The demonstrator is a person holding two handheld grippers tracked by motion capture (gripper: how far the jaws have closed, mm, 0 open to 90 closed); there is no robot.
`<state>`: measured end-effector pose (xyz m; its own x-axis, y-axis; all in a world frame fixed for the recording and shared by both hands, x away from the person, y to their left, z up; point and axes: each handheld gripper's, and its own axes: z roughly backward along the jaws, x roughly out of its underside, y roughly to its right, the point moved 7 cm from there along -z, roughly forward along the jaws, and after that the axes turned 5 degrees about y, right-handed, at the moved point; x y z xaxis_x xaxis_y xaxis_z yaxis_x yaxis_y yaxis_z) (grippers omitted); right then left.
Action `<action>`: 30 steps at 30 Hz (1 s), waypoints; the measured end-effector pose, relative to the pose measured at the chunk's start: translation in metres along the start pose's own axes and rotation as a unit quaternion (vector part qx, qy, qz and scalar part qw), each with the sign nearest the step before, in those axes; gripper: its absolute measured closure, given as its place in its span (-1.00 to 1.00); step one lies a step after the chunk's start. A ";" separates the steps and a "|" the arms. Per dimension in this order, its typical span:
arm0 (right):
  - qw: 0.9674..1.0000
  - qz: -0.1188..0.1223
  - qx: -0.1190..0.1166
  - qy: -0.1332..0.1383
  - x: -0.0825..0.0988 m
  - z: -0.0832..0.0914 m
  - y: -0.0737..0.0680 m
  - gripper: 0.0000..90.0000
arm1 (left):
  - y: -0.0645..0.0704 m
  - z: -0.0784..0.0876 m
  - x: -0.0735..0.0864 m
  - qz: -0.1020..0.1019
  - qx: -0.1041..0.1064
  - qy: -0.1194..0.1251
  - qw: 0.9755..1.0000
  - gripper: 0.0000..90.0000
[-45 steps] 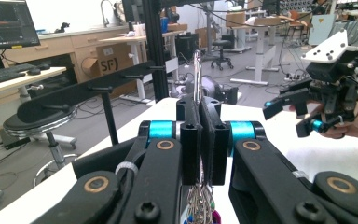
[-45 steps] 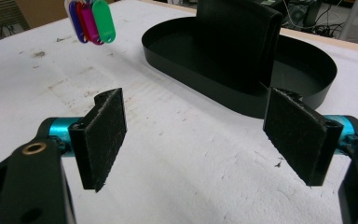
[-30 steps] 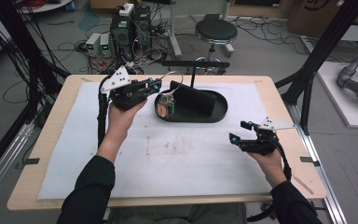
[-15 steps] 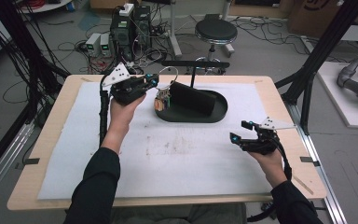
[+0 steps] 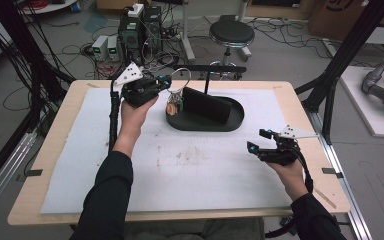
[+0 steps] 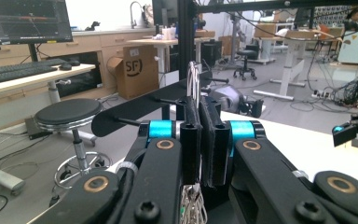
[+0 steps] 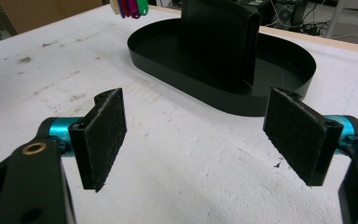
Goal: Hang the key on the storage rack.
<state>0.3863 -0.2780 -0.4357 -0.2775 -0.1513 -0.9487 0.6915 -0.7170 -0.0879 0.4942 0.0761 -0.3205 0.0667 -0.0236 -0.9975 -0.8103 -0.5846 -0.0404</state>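
A: Black padded jaws of the left gripper [image 5: 166,83] are pinched together on a metal key ring [image 5: 181,78], tags dangling beneath.

B: Where is it?

A: Raised at the left end of the black tray [image 5: 235,122], nearest the left hand. The right gripper [image 5: 258,141] hovers with jaws spread, empty, well apart.

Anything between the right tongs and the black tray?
Nothing: bare white mat separates the open right tongs from the black tray, seen in the right gripper view.
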 end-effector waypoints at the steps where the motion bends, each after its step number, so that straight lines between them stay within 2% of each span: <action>1: 1.000 0.000 -0.001 0.000 0.000 0.000 0.000 -0.52 | -0.001 -0.001 0.001 0.003 0.000 -0.003 1.000 0.93; 13: 1.000 0.000 0.000 -0.004 0.001 -0.001 0.000 -0.52 | -0.013 -0.011 0.021 0.029 -0.013 -0.017 0.999 0.92; 18: 1.000 0.000 0.000 -0.005 0.001 -0.001 0.000 -0.52 | -0.019 -0.014 0.028 0.040 -0.027 -0.022 0.999 0.92; 30: 1.000 0.002 0.006 -0.004 0.002 0.001 0.001 -0.52 | -0.027 -0.018 0.041 0.055 -0.038 -0.033 0.997 0.92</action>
<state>0.3859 -0.2801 -0.4368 -0.2814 -0.1596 -0.9462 0.6845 -0.7245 -0.0814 0.5293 0.0759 -0.3592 -0.0598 -0.0393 -0.9974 -0.7638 -0.6416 0.0711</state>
